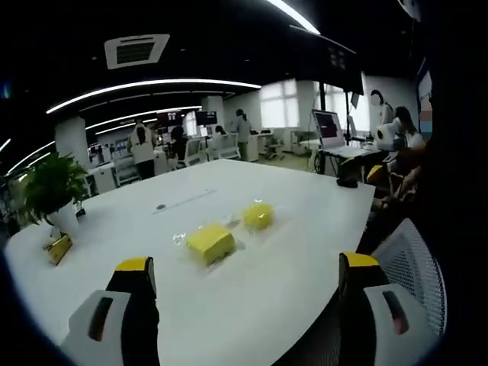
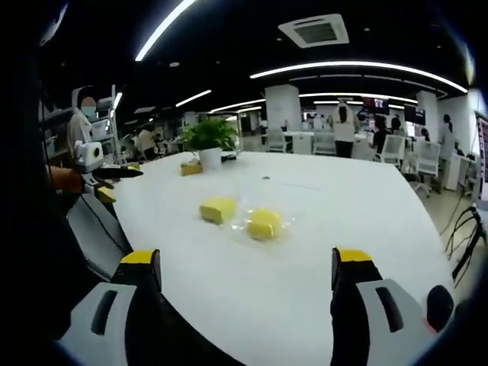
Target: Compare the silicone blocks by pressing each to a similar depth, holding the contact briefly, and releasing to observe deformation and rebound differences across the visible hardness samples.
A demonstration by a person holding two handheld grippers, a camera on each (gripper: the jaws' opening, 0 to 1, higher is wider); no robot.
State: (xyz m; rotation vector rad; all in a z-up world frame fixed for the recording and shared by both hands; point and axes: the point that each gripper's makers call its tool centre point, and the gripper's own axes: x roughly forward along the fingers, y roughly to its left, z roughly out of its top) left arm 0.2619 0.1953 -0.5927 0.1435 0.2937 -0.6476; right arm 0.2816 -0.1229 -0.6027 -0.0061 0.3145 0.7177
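Observation:
Two yellow silicone blocks lie on clear wrap on a white table (image 1: 252, 313). In the left gripper view a larger, boxy block (image 1: 210, 242) is nearer and a smaller, rounder block (image 1: 258, 216) sits just beyond it to the right. My left gripper (image 1: 248, 267) hovers short of them, open, with nothing between its yellow-tipped fingers (image 1: 136, 267). In the right gripper view the two blocks (image 2: 218, 209) (image 2: 264, 223) rest side by side at mid-table (image 2: 320, 297). The right gripper (image 2: 246, 261) is also open and empty, held back from them near the table edge.
A potted plant (image 1: 53, 187) (image 2: 210, 139) stands at a table corner with a small yellow-brown object (image 1: 59, 248) (image 2: 191, 168) beside it. A white mesh chair (image 1: 412, 263) sits at the table's edge. A black item (image 1: 347, 181) lies far right. People and desks fill the background.

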